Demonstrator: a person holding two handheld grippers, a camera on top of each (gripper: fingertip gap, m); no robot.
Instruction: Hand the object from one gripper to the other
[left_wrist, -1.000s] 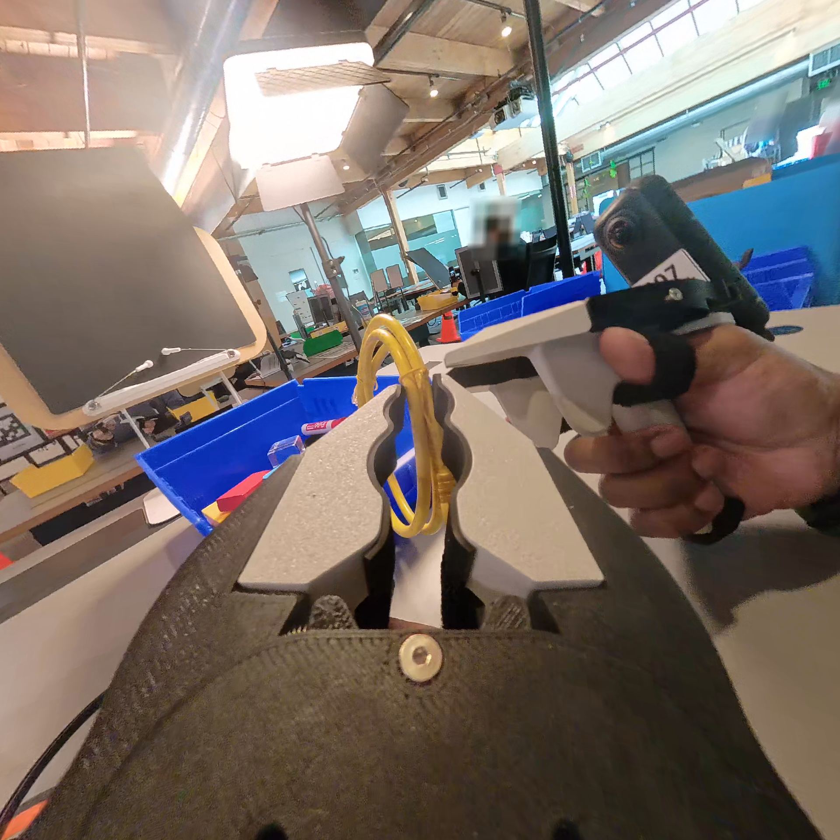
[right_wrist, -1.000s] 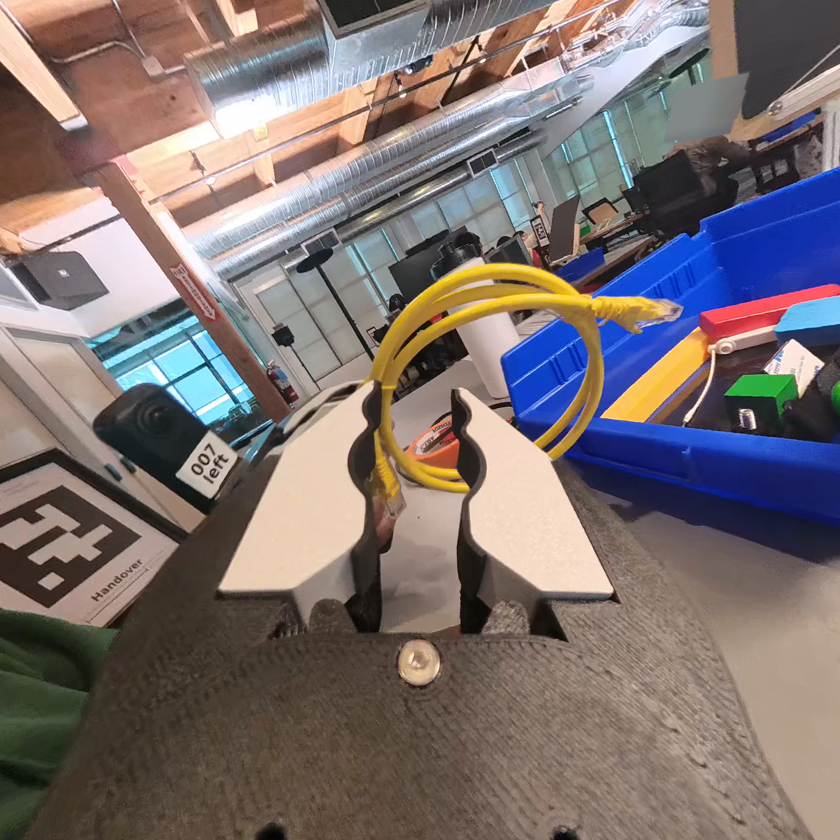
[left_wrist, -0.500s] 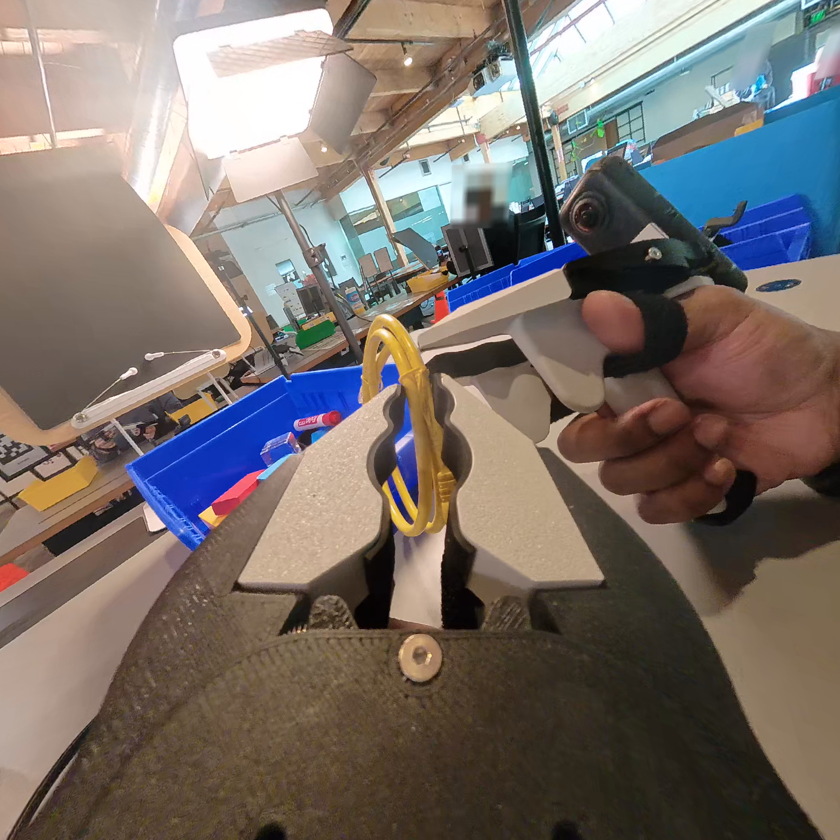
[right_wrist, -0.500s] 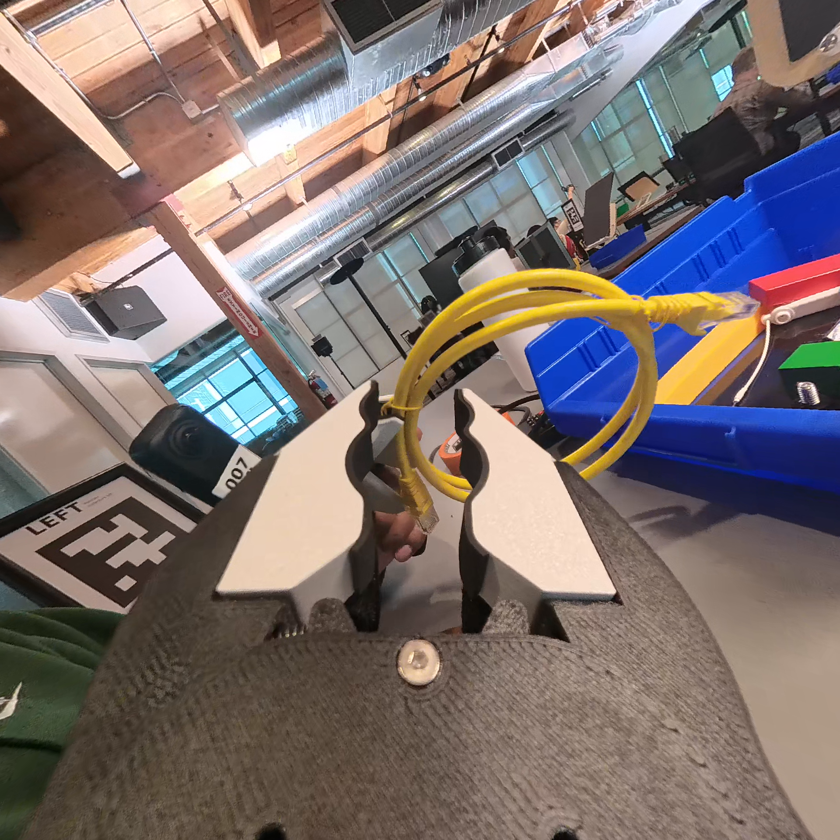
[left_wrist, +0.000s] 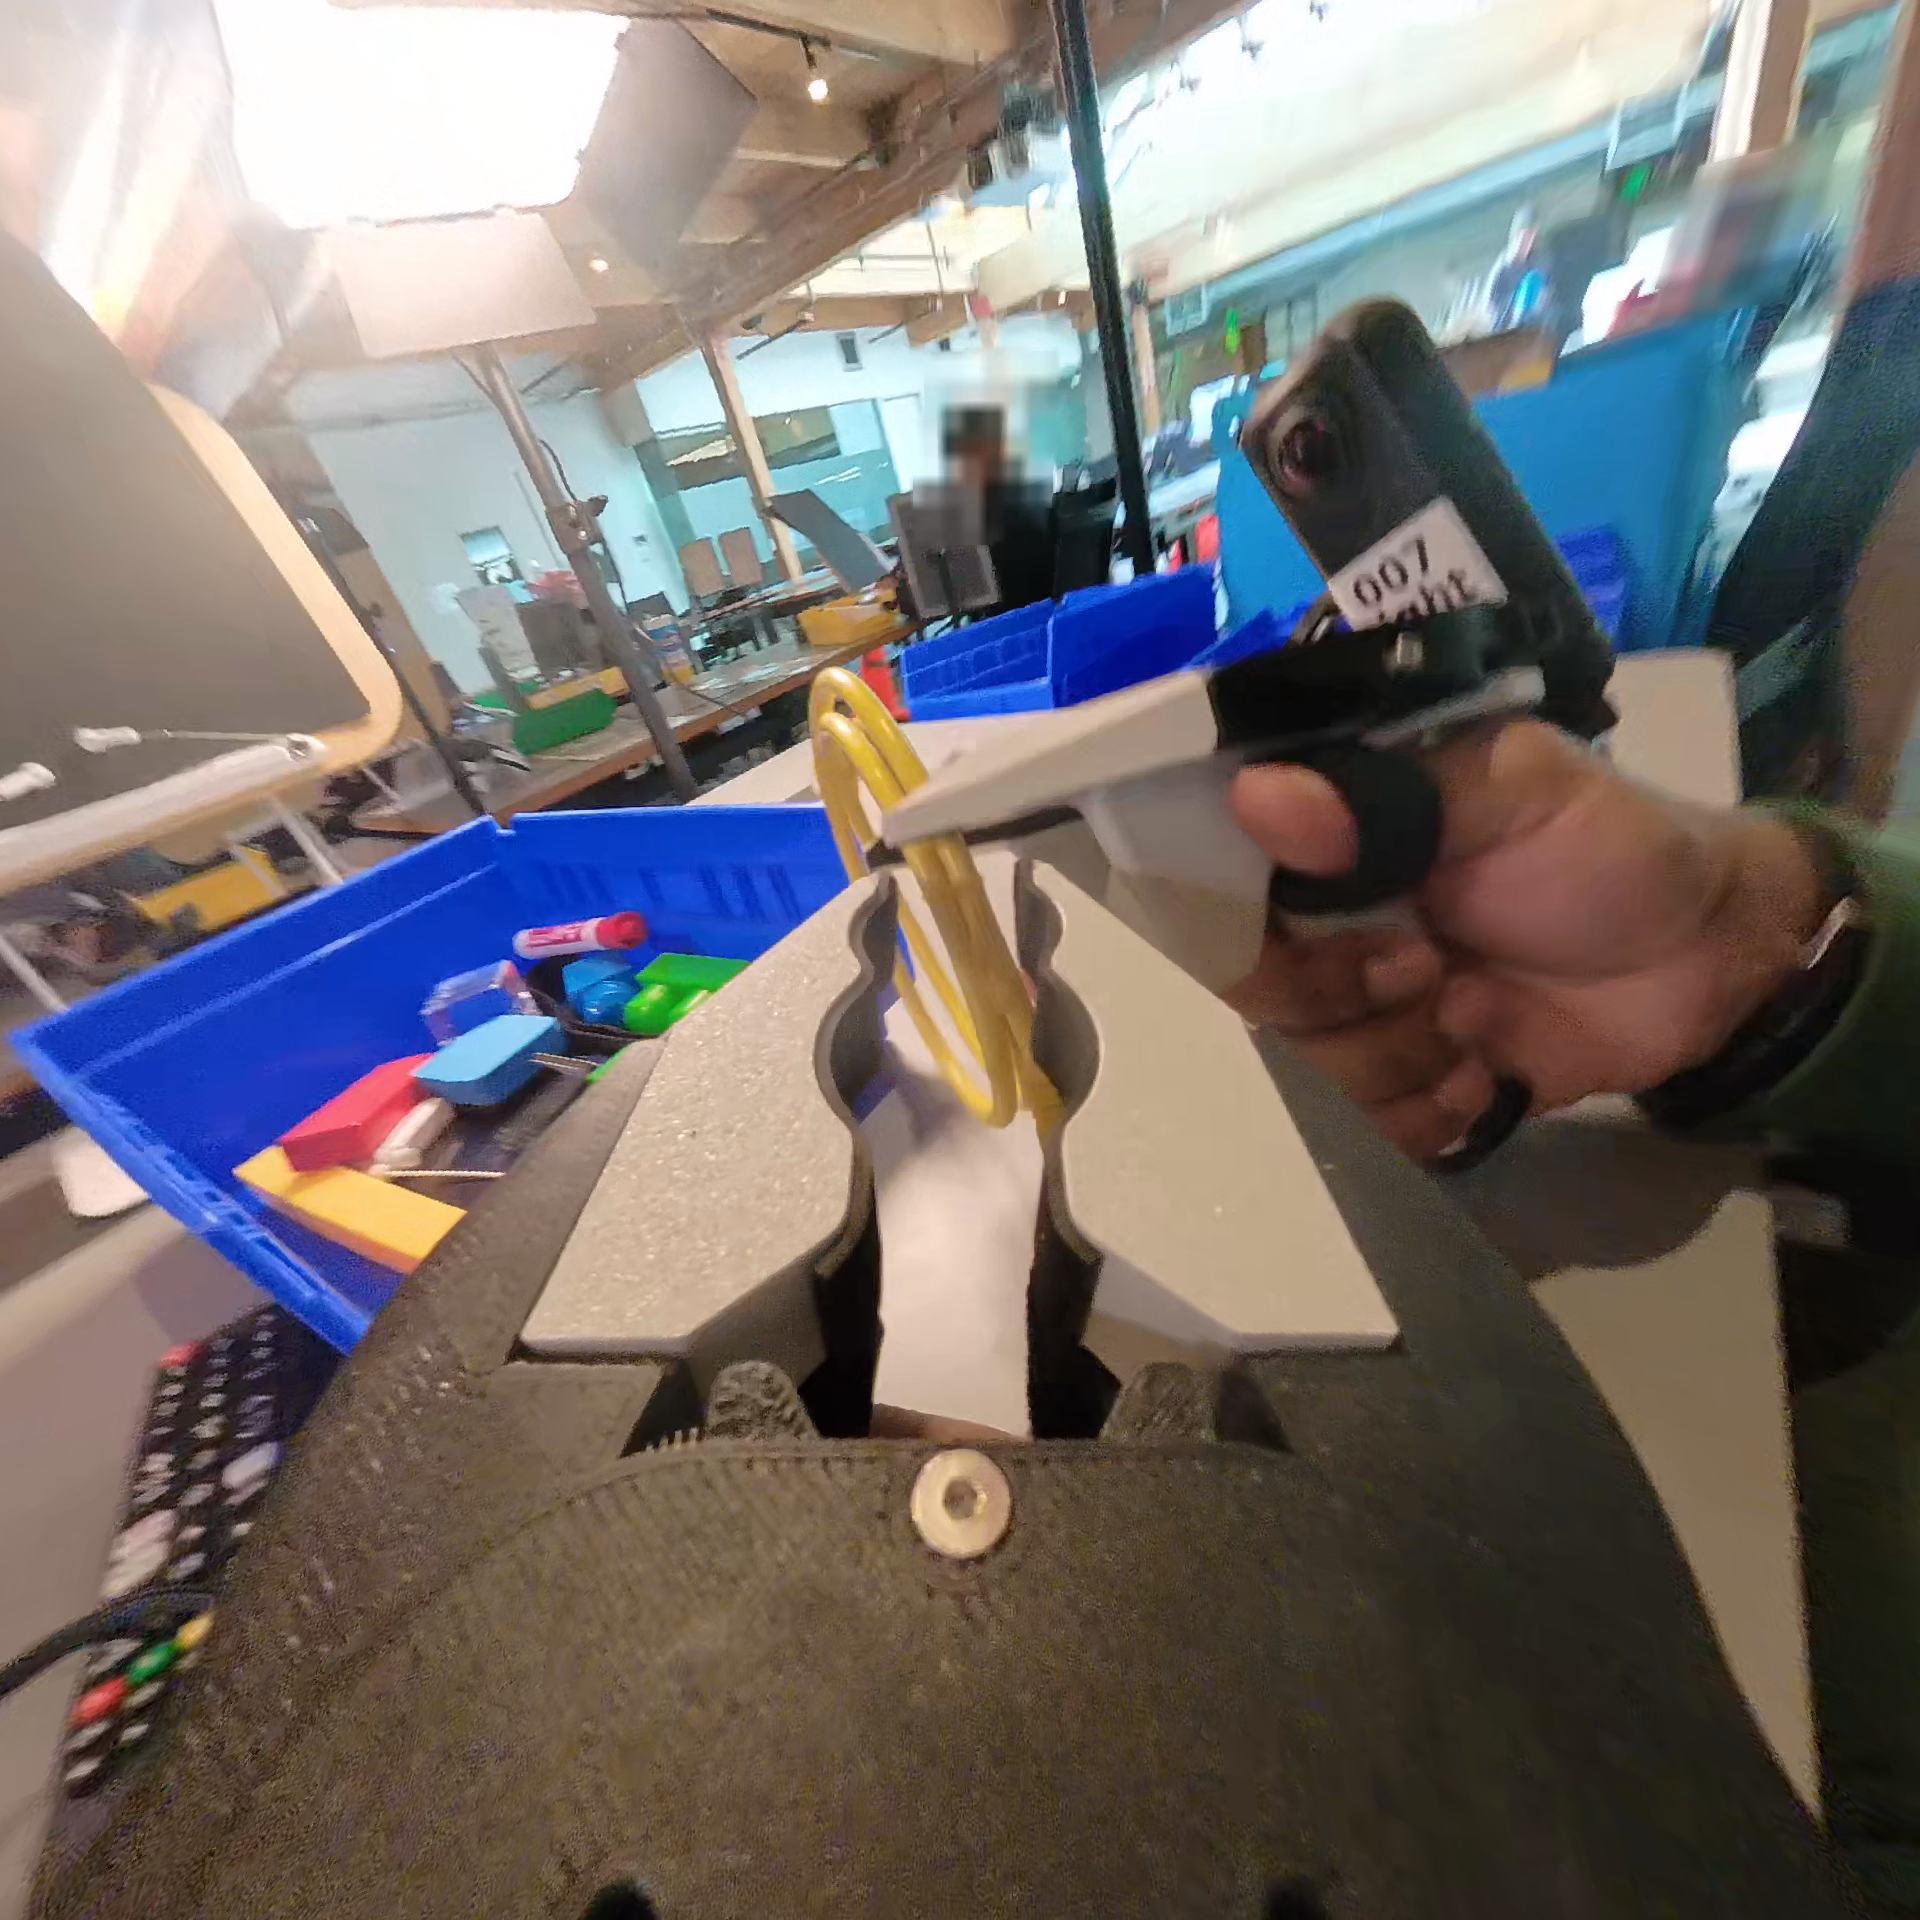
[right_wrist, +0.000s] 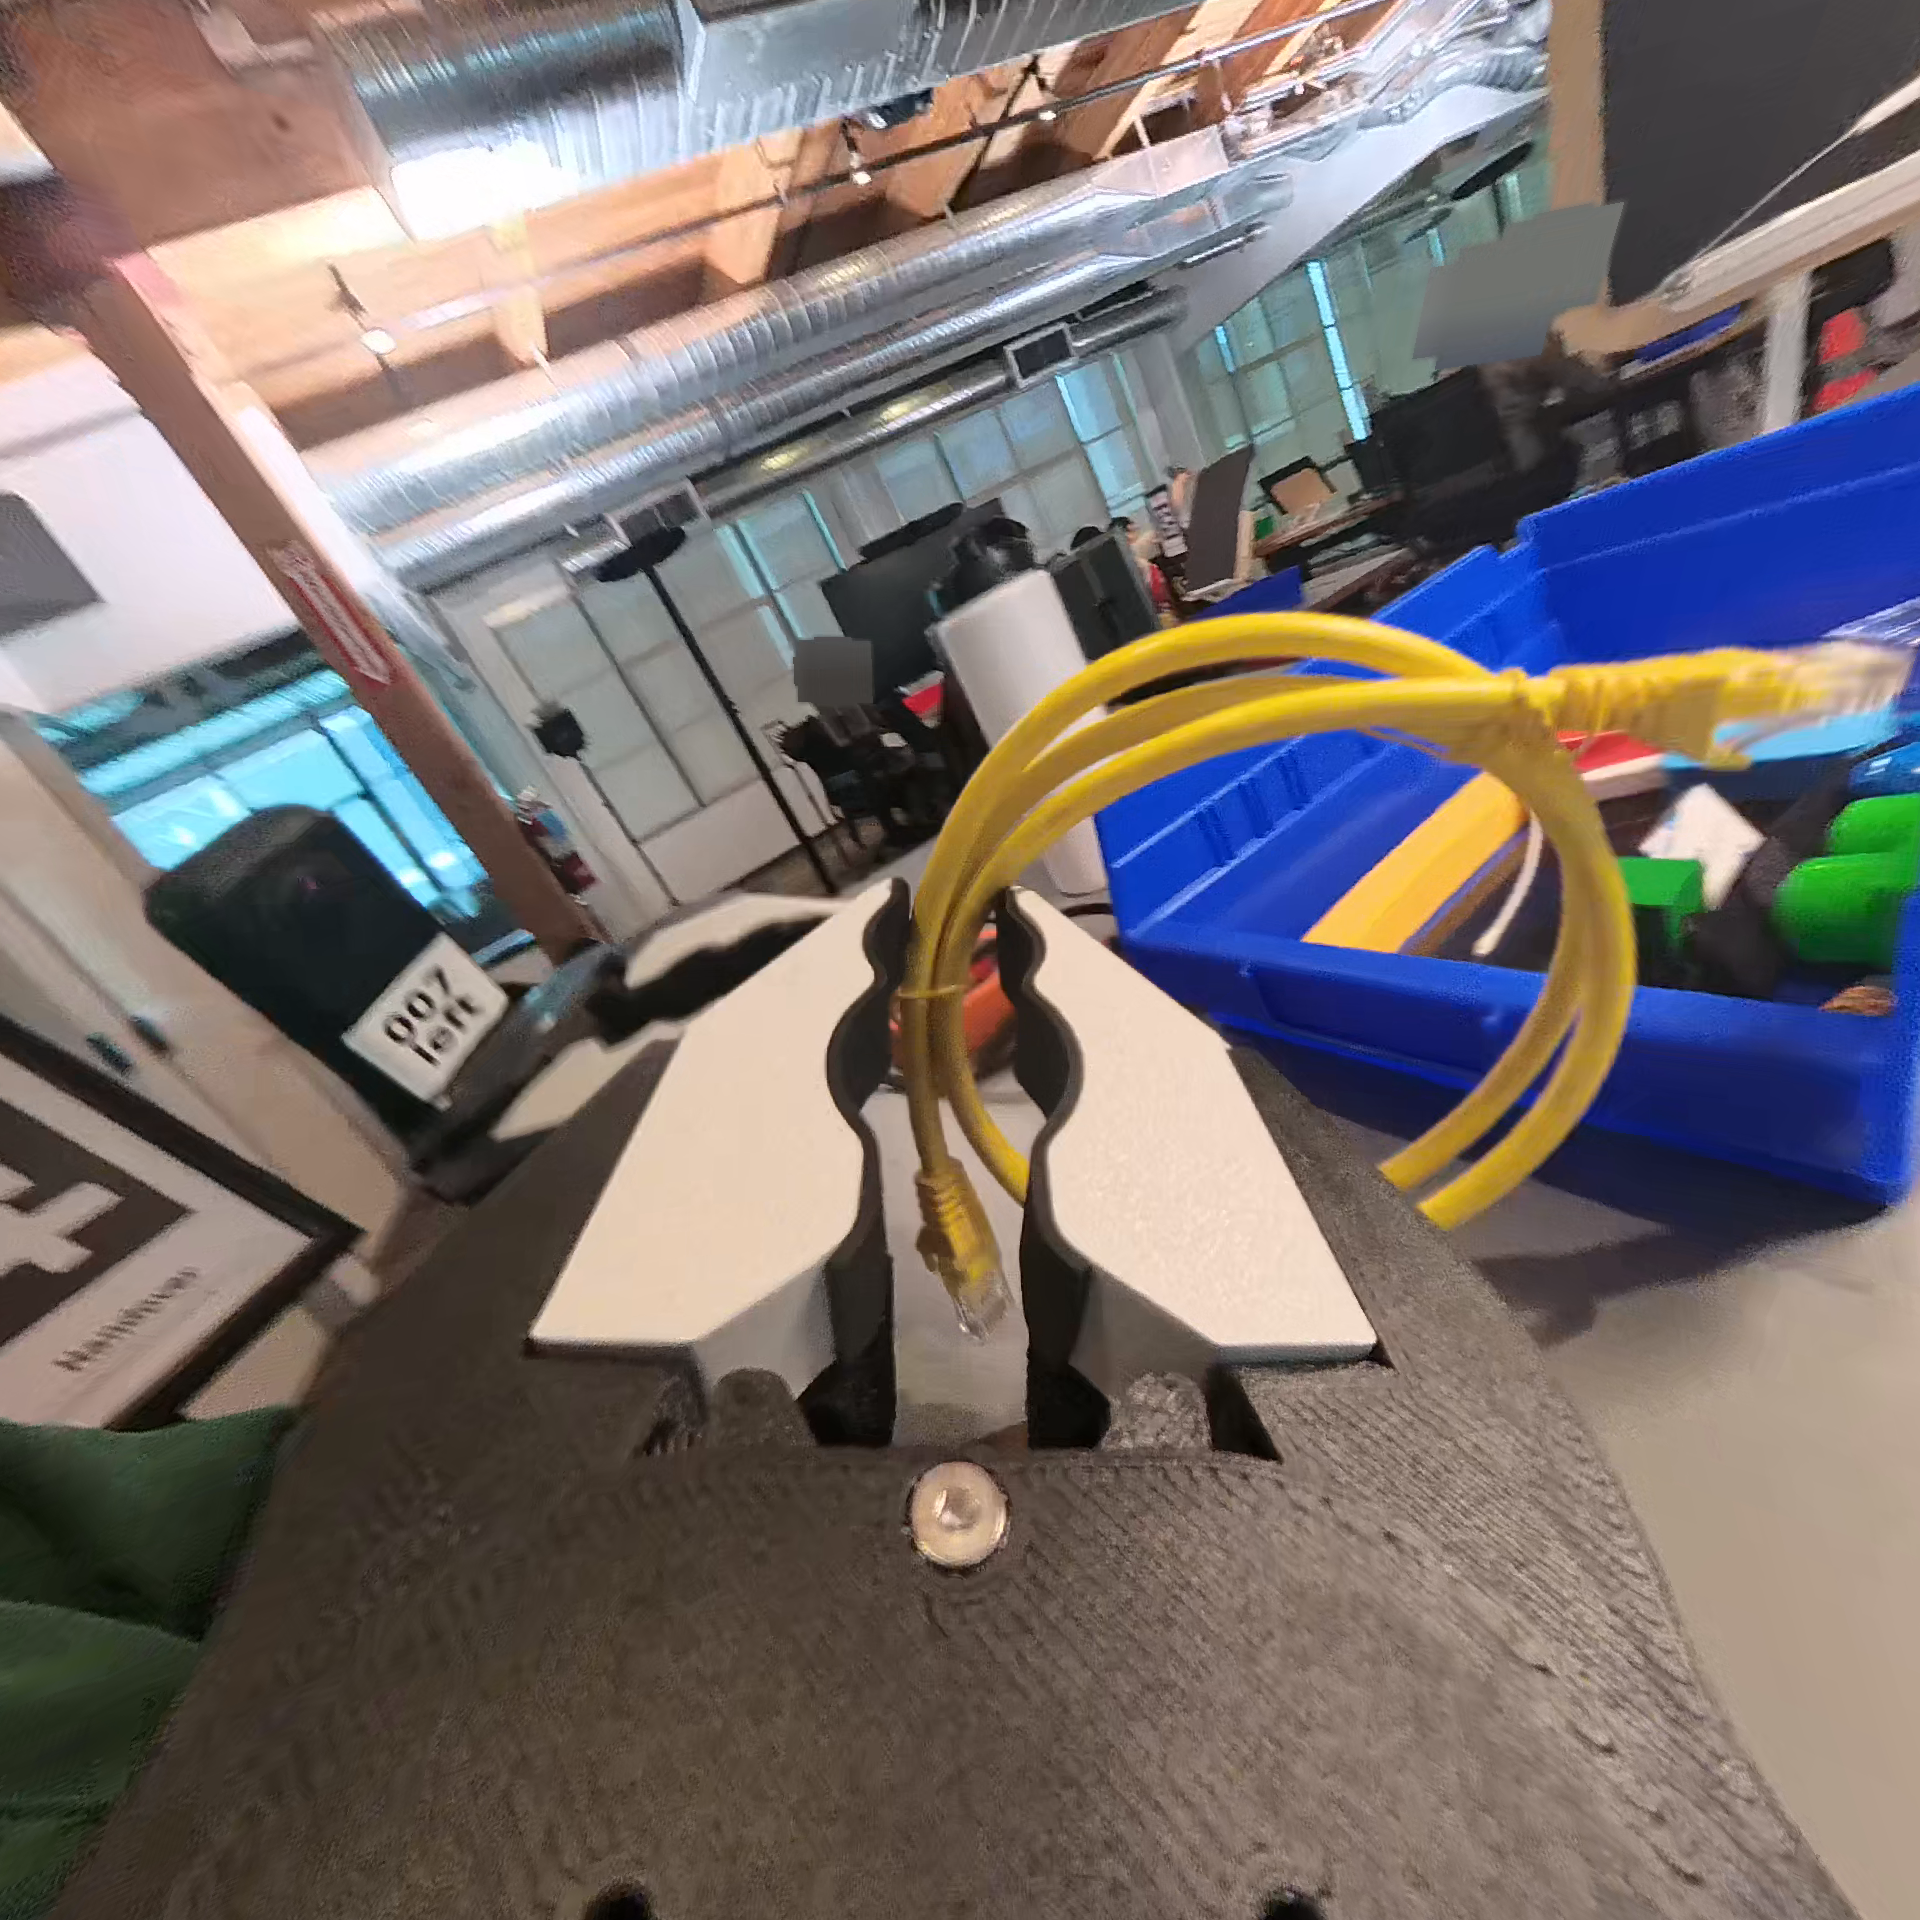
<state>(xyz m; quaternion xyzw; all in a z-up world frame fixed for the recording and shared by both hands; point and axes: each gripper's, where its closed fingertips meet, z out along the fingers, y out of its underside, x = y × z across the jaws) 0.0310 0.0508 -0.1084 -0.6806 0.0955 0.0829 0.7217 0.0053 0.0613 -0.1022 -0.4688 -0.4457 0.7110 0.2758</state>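
Observation:
A coiled yellow network cable (left_wrist: 956, 987) hangs between the fingers of my left gripper (left_wrist: 951, 894), whose jaws stand apart and no longer pinch it. My right gripper (left_wrist: 894, 831), held in a hand, comes in from the right and clamps the coil near its top. In the right wrist view my right gripper (right_wrist: 951, 904) is shut on the yellow cable (right_wrist: 1247, 665). One plug hangs down between its fingers and the loop sticks out to the right. The left gripper (right_wrist: 665, 966) shows just to its left, jaws apart.
A blue bin (left_wrist: 260, 997) with coloured blocks and a marker stands on the grey table at the left, and at the right in the right wrist view (right_wrist: 1455, 1039). A remote control (left_wrist: 177, 1558) lies lower left. A framed marker sign (right_wrist: 94, 1247) stands beside a green sleeve.
My left gripper's jaws have opened off the cable. My right gripper's jaws have closed on it. Both views tilted down, showing more of the blue bin.

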